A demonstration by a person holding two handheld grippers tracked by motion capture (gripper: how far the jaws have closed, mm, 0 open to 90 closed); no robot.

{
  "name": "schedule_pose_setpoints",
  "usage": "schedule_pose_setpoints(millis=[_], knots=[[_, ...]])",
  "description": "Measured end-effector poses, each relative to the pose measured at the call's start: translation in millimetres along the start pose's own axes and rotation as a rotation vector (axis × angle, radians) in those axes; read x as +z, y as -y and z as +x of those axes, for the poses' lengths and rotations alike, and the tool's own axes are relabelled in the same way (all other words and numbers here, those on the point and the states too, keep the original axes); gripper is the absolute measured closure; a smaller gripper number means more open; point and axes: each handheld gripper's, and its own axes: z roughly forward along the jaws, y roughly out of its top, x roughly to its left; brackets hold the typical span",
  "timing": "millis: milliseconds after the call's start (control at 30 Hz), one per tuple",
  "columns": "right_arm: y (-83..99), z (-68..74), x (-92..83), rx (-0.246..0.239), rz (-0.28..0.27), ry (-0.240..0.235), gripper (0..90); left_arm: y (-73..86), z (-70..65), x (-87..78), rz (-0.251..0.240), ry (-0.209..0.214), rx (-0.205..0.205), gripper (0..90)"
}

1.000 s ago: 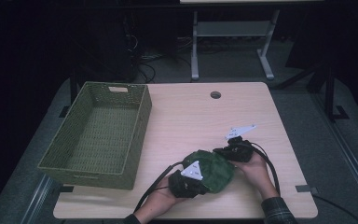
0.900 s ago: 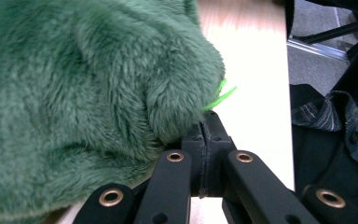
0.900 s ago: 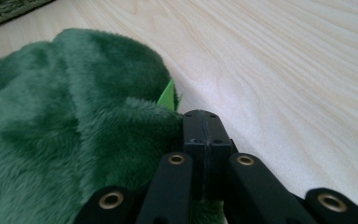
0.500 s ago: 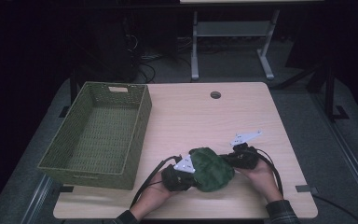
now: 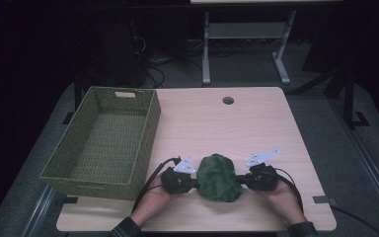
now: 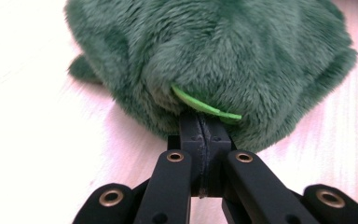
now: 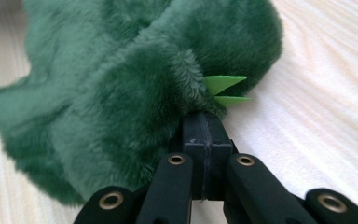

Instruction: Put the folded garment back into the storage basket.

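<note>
Both tongs pinch a green plush toy.
The toy (image 5: 218, 177) lies near the bench's (image 5: 256, 123) front edge, left tongs (image 5: 193, 181) clamped on its left side, right tongs (image 5: 241, 180) on its right. A basket (image 5: 64, 168) sits at the left edge.

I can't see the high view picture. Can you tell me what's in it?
Two hands pinch a fluffy green plush toy between the left gripper and right gripper near the wooden table's front edge. An empty green woven basket sits to the left.

Both tools, left (image 5: 193, 181) and right (image 5: 240, 180), point inward, jaws seemingly pinched fully closed.
</note>
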Motion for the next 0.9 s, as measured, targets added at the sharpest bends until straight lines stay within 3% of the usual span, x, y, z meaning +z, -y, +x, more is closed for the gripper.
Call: schedule_pose_setpoints(millis=[200, 300, 400, 600, 733, 800, 900], knots=[[5.4, 8.5, 0.9, -0.015, 0.019, -0.014, 89.8, 1.9, 7.7, 1.0, 0.016, -0.017, -0.001, 89.4], [8.8, 7.7, -2.2, -0.01, 0.004, -0.002, 87.4, 2.4, 7.1, 0.1, 0.007, -0.017, -0.015, 88.8], [13.0, 4.5, -7.8, 0.0, -0.012, 0.022, 82.7, 2.8, 6.7, -2.9, 0.011, -0.02, 0.001, 87.2], [30.4, -5.0, -23.4, 0.044, -0.051, 0.132, 55.3, 4.2, 4.8, -9.8, 0.019, -0.039, 0.028, 76.0], [46.1, -13.8, -33.8, 0.1, -0.083, 0.182, 36.8, 4.7, 2.6, -16.0, 0.022, -0.052, 0.04, 58.0], [52.5, -19.2, -35.6, 0.132, -0.068, 0.208, 26.2, 3.9, 2.1, -17.9, 0.028, -0.047, 0.046, 48.3], [57.8, -27.0, -36.0, 0.137, -0.059, 0.26, 11.3, 1.9, -0.3, -18.9, 0.033, -0.062, 0.068, 32.2]])
